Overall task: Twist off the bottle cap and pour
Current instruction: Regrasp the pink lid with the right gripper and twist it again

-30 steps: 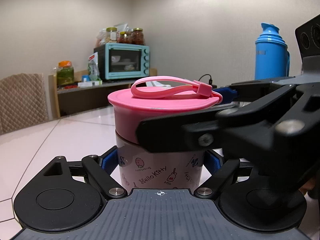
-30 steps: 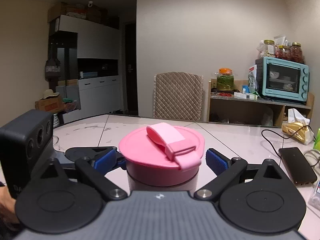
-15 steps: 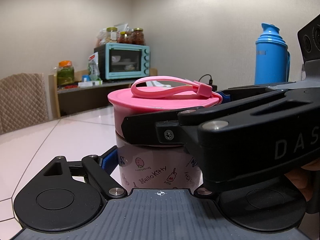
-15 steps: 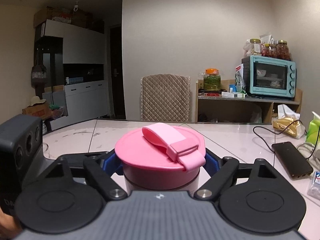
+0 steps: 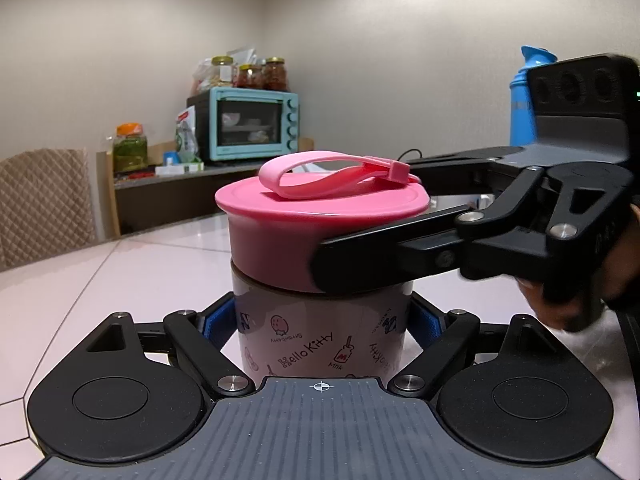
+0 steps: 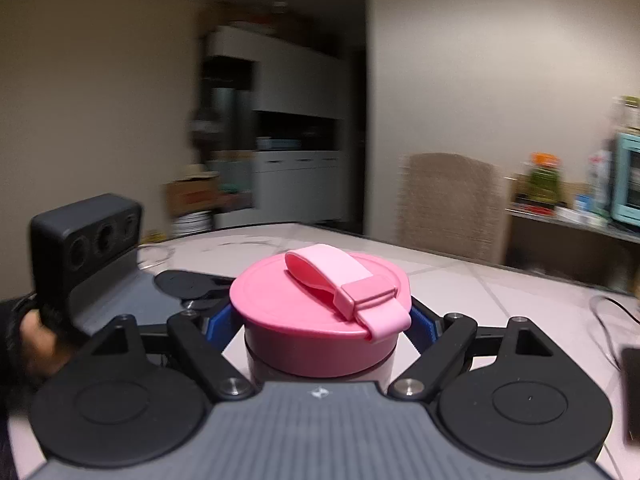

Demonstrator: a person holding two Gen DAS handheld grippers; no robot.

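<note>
A pale bottle [image 5: 320, 340] printed with small cartoon drawings stands upright on the table. Its wide pink cap [image 5: 280, 236] has a pink carry strap [image 6: 340, 280] lying across the top. My left gripper [image 5: 320, 324] is shut on the bottle's body below the cap, a blue pad [image 5: 214, 326] pressed to each side. My right gripper [image 6: 322, 320] comes in from the right in the left wrist view and is shut on the pink cap's side wall. Its view is blurred by motion. A hand [image 6: 36, 340] holds the left gripper's handle.
The pale tiled table [image 5: 120, 272] spreads around the bottle. A blue thermos [image 5: 520, 112] stands behind the right gripper. At the back are a teal toaster oven [image 5: 248, 128] on a shelf with jars and a quilted chair [image 5: 44, 200]. A dark phone [image 6: 632, 392] lies at the right edge.
The right gripper's jaws closed onto the pink cap, then it swung round the bottle; the room slid to the right in its view. The left gripper and the bottle's body kept still.
</note>
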